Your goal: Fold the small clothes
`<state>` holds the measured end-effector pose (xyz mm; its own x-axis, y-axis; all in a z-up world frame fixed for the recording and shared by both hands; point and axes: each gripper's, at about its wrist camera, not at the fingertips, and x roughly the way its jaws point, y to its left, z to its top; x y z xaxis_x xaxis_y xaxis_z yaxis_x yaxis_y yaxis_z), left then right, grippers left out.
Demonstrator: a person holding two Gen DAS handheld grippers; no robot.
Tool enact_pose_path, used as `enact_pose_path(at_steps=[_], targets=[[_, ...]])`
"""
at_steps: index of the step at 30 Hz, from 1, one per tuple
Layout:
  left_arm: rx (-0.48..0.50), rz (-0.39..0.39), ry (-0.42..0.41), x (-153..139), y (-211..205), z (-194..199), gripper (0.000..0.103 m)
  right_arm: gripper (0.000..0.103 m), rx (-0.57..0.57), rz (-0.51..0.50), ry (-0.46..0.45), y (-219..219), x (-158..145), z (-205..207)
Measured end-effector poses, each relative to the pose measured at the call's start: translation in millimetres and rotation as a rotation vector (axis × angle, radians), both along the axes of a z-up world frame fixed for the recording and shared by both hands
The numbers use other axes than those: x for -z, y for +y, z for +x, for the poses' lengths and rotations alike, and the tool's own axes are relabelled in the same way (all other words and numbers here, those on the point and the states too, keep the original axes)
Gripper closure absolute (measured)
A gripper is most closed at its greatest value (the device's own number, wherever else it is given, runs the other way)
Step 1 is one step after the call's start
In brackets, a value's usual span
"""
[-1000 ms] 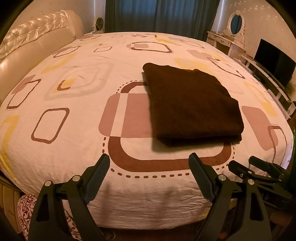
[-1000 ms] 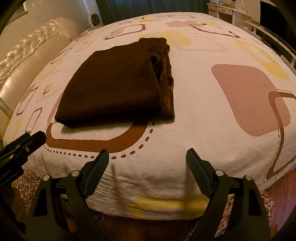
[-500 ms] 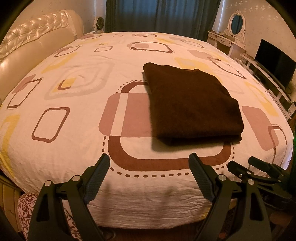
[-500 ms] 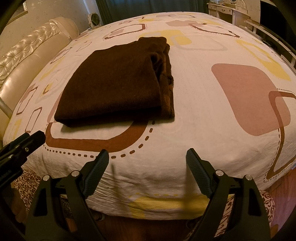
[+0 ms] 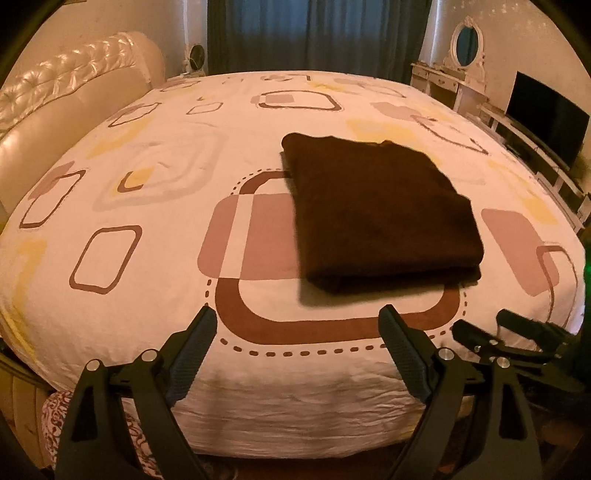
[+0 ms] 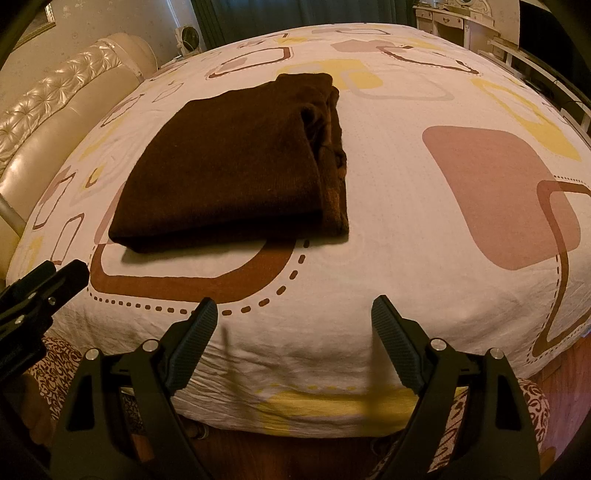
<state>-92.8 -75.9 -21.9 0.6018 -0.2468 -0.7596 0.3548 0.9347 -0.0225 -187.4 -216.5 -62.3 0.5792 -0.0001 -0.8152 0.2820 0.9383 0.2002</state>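
A dark brown knitted garment folded into a thick rectangle (image 5: 380,214) lies flat on the bed, partly over a printed brown rounded-square outline with a dotted border (image 5: 332,325), near the foot edge of the mattress. From the right wrist view the same folded garment (image 6: 229,166) shows its layered, slightly uneven edges stacked along its right side, while the near edge is a smooth fold. The white bedspread with pink, yellow and brown rounded squares (image 5: 147,258) covers the whole bed and is lightly wrinkled where it drops over the near edge. The left gripper (image 5: 297,341) hangs just off the bed's foot edge, its 2 black ribbed fingers spread wide with nothing between them, well apart from the garment. The right gripper (image 6: 293,323) hangs beside it at the same edge, its fingers likewise spread and empty. Each gripper appears at the margin of the other's view. A cream tufted leather headboard (image 5: 66,92) runs along the left side, dark blue curtains (image 5: 314,33) hang behind the bed, and a white dressing table with an oval mirror (image 5: 458,66) and a black flat television (image 5: 546,118) stand at the right.
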Motion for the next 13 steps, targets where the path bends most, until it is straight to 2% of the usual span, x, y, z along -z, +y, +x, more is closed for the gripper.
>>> enact_pose_path(at_steps=[6, 10, 13], targets=[[0.065, -0.095, -0.058, -29.3, 1.2, 3.2, 0.012, 0.017, 0.002, 0.029, -0.014, -2.0, -0.9, -1.1], [-0.021, -0.134, -0.075, -47.4, 27.5, 42.8, 0.012, 0.017, 0.024, 0.105, -0.064, -20.1, -23.3, 1.9], [-0.146, -0.097, -0.074, -49.7, 47.3, 101.7, 0.012, 0.013, 0.049, 0.091, -0.121, -43.0, -43.8, 18.4]])
